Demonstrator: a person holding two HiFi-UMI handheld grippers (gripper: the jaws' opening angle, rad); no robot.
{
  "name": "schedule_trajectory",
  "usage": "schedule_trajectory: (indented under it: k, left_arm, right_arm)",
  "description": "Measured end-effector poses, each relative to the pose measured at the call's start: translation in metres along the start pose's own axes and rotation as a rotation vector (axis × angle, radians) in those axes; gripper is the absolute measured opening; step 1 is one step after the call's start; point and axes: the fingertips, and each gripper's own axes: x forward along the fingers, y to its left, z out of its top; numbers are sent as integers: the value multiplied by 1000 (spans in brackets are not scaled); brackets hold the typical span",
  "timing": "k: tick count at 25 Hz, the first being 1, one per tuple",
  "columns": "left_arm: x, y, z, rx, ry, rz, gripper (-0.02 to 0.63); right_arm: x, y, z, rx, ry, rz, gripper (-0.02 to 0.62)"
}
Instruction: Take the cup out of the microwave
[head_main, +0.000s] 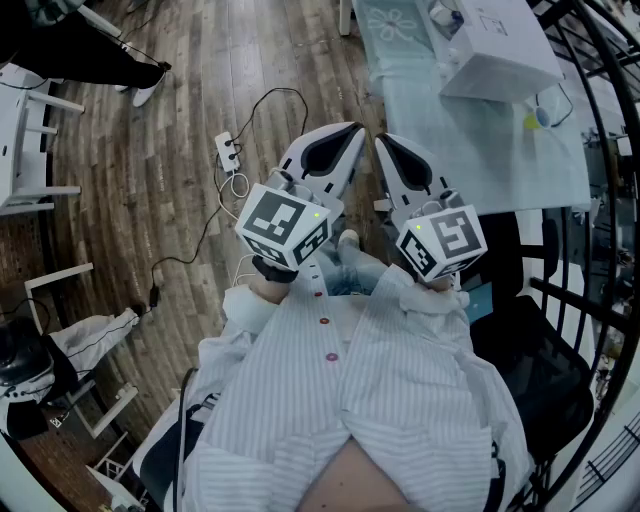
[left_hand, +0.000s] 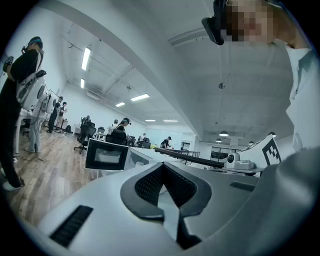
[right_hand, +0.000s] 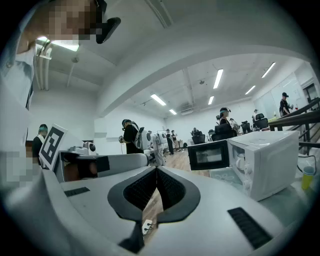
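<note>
A white microwave (head_main: 497, 48) stands on the table (head_main: 470, 150) ahead and to my right. The right gripper view shows it (right_hand: 270, 157) with its dark door (right_hand: 208, 155) swung open. A pale shape shows in the cavity (right_hand: 241, 163), and I cannot tell whether it is the cup. The open door (left_hand: 106, 156) also appears in the left gripper view. I hold both grippers level in front of my chest, well short of the table. The left gripper (head_main: 357, 128) is shut with nothing in it, and so is the right gripper (head_main: 381, 140).
On the wooden floor below the grippers lies a power strip (head_main: 228, 150) with cables. A black chair (head_main: 545, 360) stands at my right, and white furniture (head_main: 30, 130) at the left. A small yellow cup (right_hand: 308, 176) stands on the table beside the microwave. Several people stand farther back.
</note>
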Motion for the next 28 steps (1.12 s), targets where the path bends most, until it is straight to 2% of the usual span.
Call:
schedule_trajectory:
  k: [15, 22, 28]
  left_arm:
    - [4, -4, -10, 5, 0, 98, 9]
    - [12, 31, -13, -14, -1, 121, 9]
    - [25, 80, -5, -8, 9, 105, 9]
  right_arm:
    - [-10, -7, -2, 5, -2, 64, 35]
    - [23, -16, -7, 15, 17, 74, 35]
    - [70, -29, -6, 33, 26, 33, 35]
